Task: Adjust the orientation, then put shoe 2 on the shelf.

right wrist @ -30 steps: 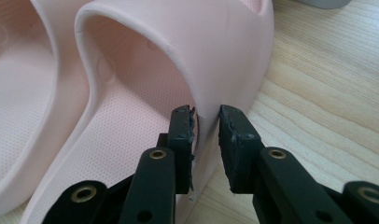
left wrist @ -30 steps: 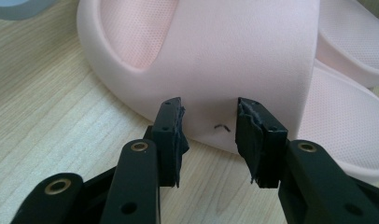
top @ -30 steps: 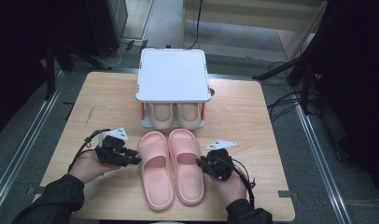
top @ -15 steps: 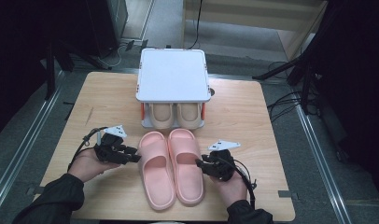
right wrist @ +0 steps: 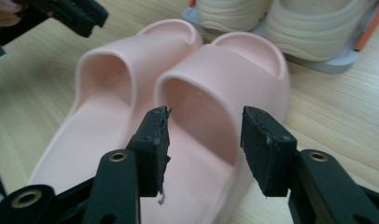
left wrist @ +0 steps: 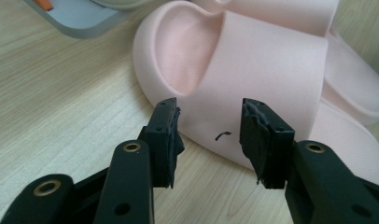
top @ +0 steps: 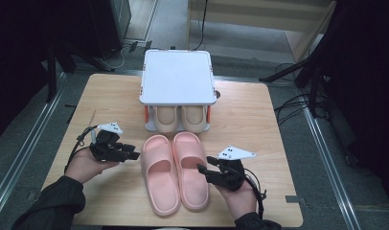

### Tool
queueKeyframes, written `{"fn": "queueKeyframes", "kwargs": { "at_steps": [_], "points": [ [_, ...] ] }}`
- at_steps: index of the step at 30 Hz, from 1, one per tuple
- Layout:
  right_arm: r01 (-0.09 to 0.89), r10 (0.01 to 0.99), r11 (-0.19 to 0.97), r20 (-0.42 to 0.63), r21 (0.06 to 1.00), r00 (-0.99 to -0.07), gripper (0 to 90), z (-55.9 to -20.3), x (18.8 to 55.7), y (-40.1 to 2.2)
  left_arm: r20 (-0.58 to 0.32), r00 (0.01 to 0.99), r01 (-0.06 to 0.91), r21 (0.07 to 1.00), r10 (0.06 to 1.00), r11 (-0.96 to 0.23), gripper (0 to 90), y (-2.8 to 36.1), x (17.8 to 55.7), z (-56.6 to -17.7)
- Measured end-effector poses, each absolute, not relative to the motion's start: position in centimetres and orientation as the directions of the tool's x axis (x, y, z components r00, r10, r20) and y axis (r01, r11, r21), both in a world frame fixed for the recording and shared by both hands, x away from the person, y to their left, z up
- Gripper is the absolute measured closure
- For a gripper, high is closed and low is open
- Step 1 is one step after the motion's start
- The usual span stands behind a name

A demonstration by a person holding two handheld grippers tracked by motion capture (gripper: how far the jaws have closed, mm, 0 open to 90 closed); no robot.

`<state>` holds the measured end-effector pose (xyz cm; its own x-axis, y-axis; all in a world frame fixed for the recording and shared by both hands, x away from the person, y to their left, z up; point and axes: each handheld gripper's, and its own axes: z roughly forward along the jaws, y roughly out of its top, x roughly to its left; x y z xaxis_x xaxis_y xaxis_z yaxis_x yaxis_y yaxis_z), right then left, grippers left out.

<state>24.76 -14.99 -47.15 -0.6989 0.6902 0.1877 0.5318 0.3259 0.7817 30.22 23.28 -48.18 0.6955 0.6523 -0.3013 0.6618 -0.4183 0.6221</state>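
Pink slippers [top: 176, 172]: lay side by side on the table [top: 259, 124], toes toward the shoe rack [top: 177, 76], long axes running from the person to the rack.
Left gripper [top: 130, 155]: just beside the left slipper's outer edge; jaws had just been opening, nothing between them.
Right gripper [top: 202, 170]: at the right slipper's outer edge; jaws had just been opening, clear of the strap.
Beige shoes [top: 178, 118]: under the rack's white top.
Nearer hand: each equally near its own slipper.

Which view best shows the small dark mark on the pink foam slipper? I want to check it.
The left gripper view: the small dark mark sits close up on the pink foam slipper's side. The high view gives that slipper too small to tell; the right gripper view faces its open heel.
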Motion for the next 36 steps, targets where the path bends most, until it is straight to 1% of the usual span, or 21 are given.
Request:
{"fn": "queueKeyframes", "kwargs": {
  "at_steps": [4,8,13,16,19,24,28,36],
  "points": [
    [0.537,0.665,0.324,0.217,0.779,-0.715,49.1,-47.2,24.3,-14.2,-0.303,0.694,0.661,0.627,0.653,-0.412,55.5,23.3,30.3,-47.9],
    [0.527,0.656,0.334,0.208,0.781,-0.725,45.1,-47.4,23.8,-13.3,-0.298,0.698,0.654,0.636,0.651,-0.41,54.6,23.4,30.4,-47.6],
    [0.513,0.645,0.355,0.193,0.781,-0.739,43.4,-47.9,23.4,-12.2,-0.292,0.697,0.649,0.644,0.655,-0.404,54.0,23.5,30.5,-47.5],
    [0.518,0.642,0.353,0.201,0.779,-0.74,41.6,-48.4,23.4,-11.6,-0.29,0.699,0.646,0.648,0.654,-0.402,54.0,23.5,30.6,-47.3],
    [0.525,0.643,0.357,0.204,0.772,-0.738,39.6,-48.7,23.5,-11.1,-0.294,0.702,0.644,0.651,0.649,-0.402,56.5,23.5,30.7,-47.2],
    [0.529,0.658,0.361,0.192,0.768,-0.728,36.5,-49.5,23.9,-10.2,-0.287,0.71,0.628,0.671,0.643,-0.394,61.0,23.4,31.0,-46.7],
    [0.535,0.677,0.366,0.177,0.761,-0.714,33.9,-50.2,24.3,-9.1,-0.283,0.71,0.626,0.673,0.645,-0.394,61.1,23.3,31.3,-46.7],
    [0.567,0.716,0.33,0.192,0.754,-0.672,29.0,-51.1,25.2,-7.4,-0.28,0.709,0.625,0.676,0.648,-0.39,61.1,23.5,31.3,-46.7]
  ]
}}
